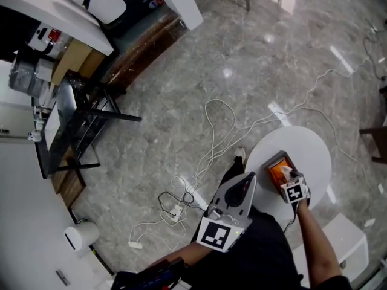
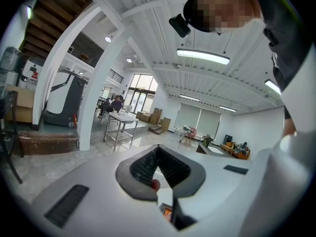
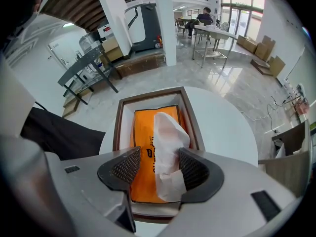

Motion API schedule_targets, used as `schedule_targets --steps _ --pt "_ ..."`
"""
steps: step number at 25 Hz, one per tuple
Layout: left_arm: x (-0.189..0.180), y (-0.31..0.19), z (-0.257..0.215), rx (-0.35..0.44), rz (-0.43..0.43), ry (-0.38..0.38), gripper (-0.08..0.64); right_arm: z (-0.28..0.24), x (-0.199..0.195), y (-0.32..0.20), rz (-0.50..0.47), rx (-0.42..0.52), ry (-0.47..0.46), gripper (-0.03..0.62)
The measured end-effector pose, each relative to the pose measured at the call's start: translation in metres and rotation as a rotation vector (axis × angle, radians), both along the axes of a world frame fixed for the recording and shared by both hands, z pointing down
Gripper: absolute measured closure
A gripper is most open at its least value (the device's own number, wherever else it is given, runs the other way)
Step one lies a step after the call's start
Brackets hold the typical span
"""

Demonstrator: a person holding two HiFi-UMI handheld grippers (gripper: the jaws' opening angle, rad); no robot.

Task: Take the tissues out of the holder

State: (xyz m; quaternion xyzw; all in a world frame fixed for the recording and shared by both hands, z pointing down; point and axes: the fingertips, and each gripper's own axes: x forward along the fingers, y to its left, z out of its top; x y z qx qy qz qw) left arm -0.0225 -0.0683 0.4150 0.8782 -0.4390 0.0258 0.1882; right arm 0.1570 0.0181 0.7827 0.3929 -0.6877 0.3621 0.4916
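Note:
A brown wooden holder (image 3: 120,117) stands on a round white table (image 3: 227,127) and holds an orange tissue pack (image 3: 143,142). One white tissue (image 3: 168,147) sticks up out of the pack. My right gripper (image 3: 162,168) is open, with this tissue between its fingers and brushing the right pad (image 3: 193,171). In the head view the right gripper (image 1: 288,175) hovers over the holder (image 1: 273,161). My left gripper (image 1: 247,179) is shut and empty, held off the table's left edge and aimed into the room (image 2: 158,149).
White cables (image 1: 208,153) and a power strip (image 1: 176,213) lie on the marble floor left of the table. A black-framed rack (image 1: 78,119) stands at far left, a white cylinder (image 1: 81,234) at lower left, a white box (image 1: 346,240) at lower right.

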Motion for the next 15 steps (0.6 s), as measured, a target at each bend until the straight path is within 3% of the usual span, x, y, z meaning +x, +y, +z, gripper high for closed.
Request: schedule_targets --steps 15 --pt "-0.016 -0.006 0.003 -0.005 -0.041 0.012 0.56 0.008 0.003 0.001 -0.005 -0.016 0.039 0.358"
